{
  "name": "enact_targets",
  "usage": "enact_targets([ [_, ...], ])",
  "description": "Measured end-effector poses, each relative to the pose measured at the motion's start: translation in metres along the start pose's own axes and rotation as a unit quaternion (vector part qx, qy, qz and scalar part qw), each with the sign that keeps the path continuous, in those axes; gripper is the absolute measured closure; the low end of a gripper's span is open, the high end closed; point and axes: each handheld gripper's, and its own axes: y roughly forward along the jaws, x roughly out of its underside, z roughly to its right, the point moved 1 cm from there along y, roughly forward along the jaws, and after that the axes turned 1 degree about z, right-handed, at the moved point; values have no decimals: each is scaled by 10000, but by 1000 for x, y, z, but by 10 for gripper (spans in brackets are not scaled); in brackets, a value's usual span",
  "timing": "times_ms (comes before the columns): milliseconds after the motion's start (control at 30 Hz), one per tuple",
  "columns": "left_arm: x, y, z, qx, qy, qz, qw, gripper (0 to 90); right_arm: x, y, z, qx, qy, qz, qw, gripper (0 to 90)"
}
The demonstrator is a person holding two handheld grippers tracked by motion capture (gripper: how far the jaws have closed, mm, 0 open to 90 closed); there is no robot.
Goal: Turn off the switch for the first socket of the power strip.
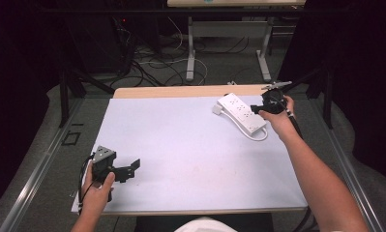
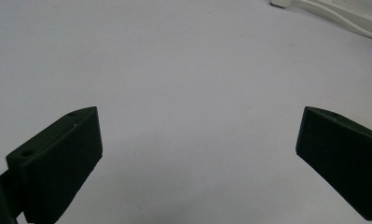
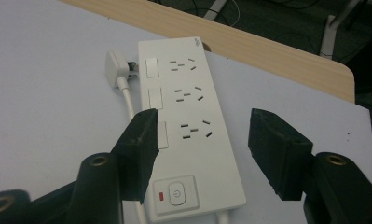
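Observation:
A white power strip (image 1: 241, 114) lies at the far right of the white sheet, with three socket groups, rocker switches and a main button with a red light (image 3: 174, 195). Its white plug (image 3: 114, 69) lies loose beside the far end, on the cord (image 3: 127, 100). My right gripper (image 3: 202, 119) hovers over the strip's near half, jaws apart on either side of it, pads not pressing. In the high view the right gripper (image 1: 258, 108) sits at the strip's right side. My left gripper (image 1: 130, 170) rests open at the near left, nothing between its jaws (image 2: 200, 112). The strip (image 2: 342, 11) shows far off in the left gripper view.
The white sheet (image 1: 195, 159) covers a wooden table whose bare edge (image 1: 181, 92) runs along the back. Table legs and loose cables (image 1: 171, 67) lie on the floor beyond. Dark curtains stand at both sides.

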Motion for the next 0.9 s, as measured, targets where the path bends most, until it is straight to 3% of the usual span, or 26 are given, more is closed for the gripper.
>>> enact_targets([
  [633, 0, 0, 0, 12, -13, -12, 10000, 1, 1, 23, -5, 100, -1, 20, 9999, 462],
  [900, 0, 0, -1, 10, -4, -16, 10000, 1, 0, 31, -7, 71, -68, 60, 9999, 553],
])
